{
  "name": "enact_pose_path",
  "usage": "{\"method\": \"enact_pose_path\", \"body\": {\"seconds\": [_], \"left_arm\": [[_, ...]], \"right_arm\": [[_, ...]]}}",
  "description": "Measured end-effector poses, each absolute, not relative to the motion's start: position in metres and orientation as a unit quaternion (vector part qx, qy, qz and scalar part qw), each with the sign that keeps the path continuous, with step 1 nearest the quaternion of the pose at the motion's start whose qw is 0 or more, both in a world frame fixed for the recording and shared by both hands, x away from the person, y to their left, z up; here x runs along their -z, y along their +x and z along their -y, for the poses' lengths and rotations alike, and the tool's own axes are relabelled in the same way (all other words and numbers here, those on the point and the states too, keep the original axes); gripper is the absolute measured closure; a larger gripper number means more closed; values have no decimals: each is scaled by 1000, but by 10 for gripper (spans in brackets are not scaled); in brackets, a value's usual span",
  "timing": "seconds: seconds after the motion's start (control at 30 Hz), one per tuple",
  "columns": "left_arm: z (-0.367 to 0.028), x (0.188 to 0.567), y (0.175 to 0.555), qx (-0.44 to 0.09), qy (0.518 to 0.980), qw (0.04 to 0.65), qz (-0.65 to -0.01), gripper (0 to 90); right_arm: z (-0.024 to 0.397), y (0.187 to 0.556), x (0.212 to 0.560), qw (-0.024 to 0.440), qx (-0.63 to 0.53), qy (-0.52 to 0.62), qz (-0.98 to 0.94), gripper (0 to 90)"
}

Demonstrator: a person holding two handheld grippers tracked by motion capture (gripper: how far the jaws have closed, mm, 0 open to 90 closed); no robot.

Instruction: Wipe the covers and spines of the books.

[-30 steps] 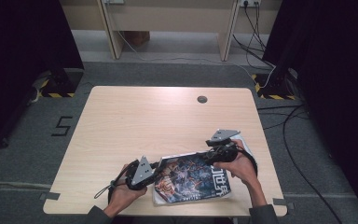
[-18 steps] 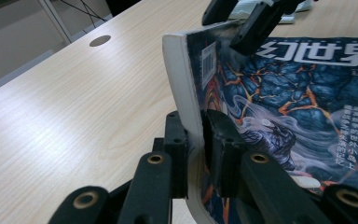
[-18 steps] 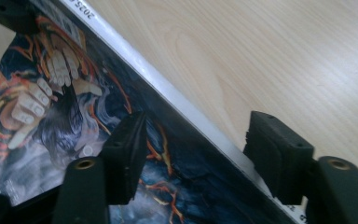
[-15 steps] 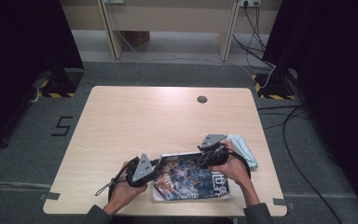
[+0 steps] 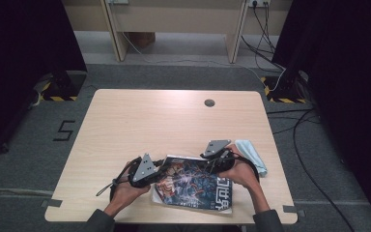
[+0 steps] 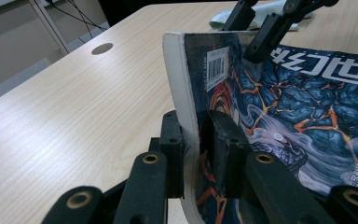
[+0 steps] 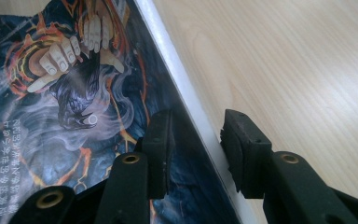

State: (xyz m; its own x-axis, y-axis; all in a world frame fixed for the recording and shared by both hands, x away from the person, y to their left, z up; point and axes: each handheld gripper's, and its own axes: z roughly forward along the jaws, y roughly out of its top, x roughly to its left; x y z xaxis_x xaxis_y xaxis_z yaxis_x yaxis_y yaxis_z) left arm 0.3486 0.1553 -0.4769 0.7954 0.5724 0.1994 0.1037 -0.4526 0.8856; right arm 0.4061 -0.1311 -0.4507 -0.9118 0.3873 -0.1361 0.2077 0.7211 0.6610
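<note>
While the left gripper (image 6: pixel 193 154) clamps it, magazine (image 5: pixel 193 186) with barcode label (image 6: pixel 216 70), straddled by the closing right gripper (image 7: pixel 196 144).

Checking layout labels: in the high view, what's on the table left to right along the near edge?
Left gripper → magazine → right gripper → cloth.
</note>
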Motion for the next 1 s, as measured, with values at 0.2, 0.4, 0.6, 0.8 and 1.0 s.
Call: {"method": "enact_pose_path", "body": {"seconds": [0.2, 0.4, 0.6, 0.8, 1.0], "left_arm": [[-158, 477, 352, -236, 811, 490, -216, 754], [-159, 477, 354, -230, 807, 490, -238, 738], [-163, 478, 359, -227, 800, 492, -258, 714], [-164, 480, 364, -227, 796, 492, -268, 702], [-162, 482, 368, -228, 794, 491, -275, 683]], "right_arm": [[125, 413, 452, 110, -354, 144, -917, 642], [120, 413, 451, 108, -346, 146, -921, 664], [117, 407, 445, 104, -338, 144, -924, 726], [115, 401, 443, 107, -333, 139, -927, 774], [116, 400, 441, 103, -332, 144, -926, 797]]}}
